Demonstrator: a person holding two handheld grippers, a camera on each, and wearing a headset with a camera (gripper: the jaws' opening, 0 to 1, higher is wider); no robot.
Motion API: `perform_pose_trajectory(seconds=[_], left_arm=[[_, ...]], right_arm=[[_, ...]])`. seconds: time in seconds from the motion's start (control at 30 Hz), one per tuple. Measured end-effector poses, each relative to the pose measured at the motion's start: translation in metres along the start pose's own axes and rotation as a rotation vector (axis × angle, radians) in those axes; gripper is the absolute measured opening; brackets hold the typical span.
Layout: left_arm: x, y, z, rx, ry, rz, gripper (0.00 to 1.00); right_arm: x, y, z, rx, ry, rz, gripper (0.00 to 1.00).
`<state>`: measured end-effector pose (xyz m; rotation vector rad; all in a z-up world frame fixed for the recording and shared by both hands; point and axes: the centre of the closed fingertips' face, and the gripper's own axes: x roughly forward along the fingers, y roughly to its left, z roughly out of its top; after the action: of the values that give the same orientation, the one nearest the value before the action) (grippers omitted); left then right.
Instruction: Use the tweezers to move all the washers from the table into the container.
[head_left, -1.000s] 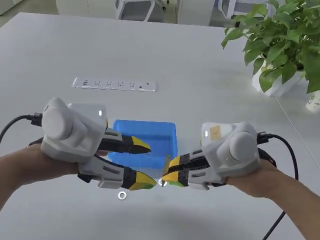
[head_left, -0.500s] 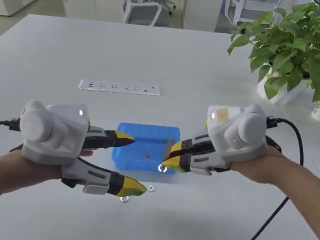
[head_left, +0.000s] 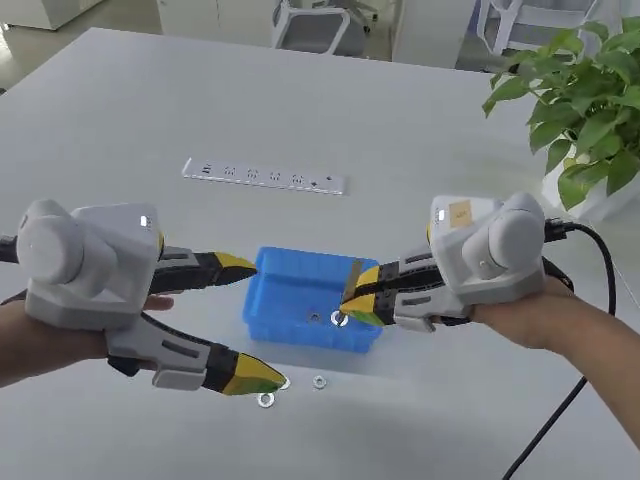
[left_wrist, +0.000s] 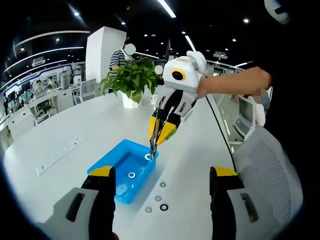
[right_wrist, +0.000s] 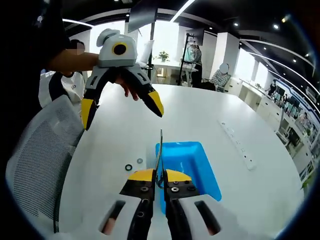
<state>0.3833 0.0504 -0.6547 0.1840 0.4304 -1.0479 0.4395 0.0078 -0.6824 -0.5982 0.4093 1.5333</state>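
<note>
Washers (head_left: 265, 400) lie on the pale grey counter (head_left: 120, 130) beside the blue container (head_left: 300, 336), one inside it. The right claw (head_left: 352, 306) is clenched on tweezers (head_left: 349, 282) pinching a washer (head_left: 338, 319) at the container's rim; the left claw (head_left: 258, 322) gapes. A potted plant (head_left: 580, 100) edges the bright office.

I can't read any text from here. The right gripper (head_left: 352, 302) carries a small yellow sticker (head_left: 459, 212) on top of its housing, but any print on it is too small for me to make out. The power strip (head_left: 264, 176) has small marks by its sockets, too blurred to read
</note>
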Motion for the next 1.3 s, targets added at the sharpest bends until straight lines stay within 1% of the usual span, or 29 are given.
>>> perform_pose_trajectory(seconds=[0.13, 0.27, 0.43, 0.53, 0.6, 0.73, 0.87, 1.03, 1.17, 1.3], left_arm=[[-0.004, 0.003, 0.0, -0.008, -0.009, 0.015, 0.86], [-0.006, 0.006, -0.003, -0.005, -0.004, 0.032, 0.89], [-0.008, 0.008, -0.005, -0.012, -0.004, 0.039, 0.9], [-0.009, 0.01, -0.006, -0.009, -0.003, 0.047, 0.93], [-0.009, 0.011, -0.007, -0.012, 0.002, 0.045, 0.93], [-0.008, 0.013, -0.007, -0.017, -0.004, 0.045, 0.94], [-0.007, 0.015, -0.006, -0.019, -0.004, 0.044, 0.94], [-0.005, 0.019, -0.006, -0.017, 0.001, 0.043, 0.94], [-0.002, 0.022, -0.006, -0.008, 0.011, 0.035, 0.91], [0.004, 0.024, -0.003, 0.002, 0.018, 0.02, 0.89]], right_arm=[[0.006, -0.007, -0.006, -0.009, 0.011, 0.006, 0.07], [0.012, -0.013, -0.013, -0.01, 0.024, 0.011, 0.07], [0.018, -0.019, -0.022, -0.006, 0.035, 0.014, 0.07], [0.022, -0.022, -0.029, -0.002, 0.041, 0.019, 0.07], [0.025, -0.023, -0.033, 0.002, 0.046, 0.024, 0.07], [0.03, -0.026, -0.039, 0.006, 0.048, 0.029, 0.07], [0.035, -0.026, -0.043, 0.018, 0.045, 0.039, 0.07], [0.04, -0.027, -0.047, 0.016, 0.049, 0.042, 0.07], [0.043, -0.026, -0.049, 0.02, 0.051, 0.048, 0.07], [0.045, -0.024, -0.051, 0.019, 0.055, 0.056, 0.07]])
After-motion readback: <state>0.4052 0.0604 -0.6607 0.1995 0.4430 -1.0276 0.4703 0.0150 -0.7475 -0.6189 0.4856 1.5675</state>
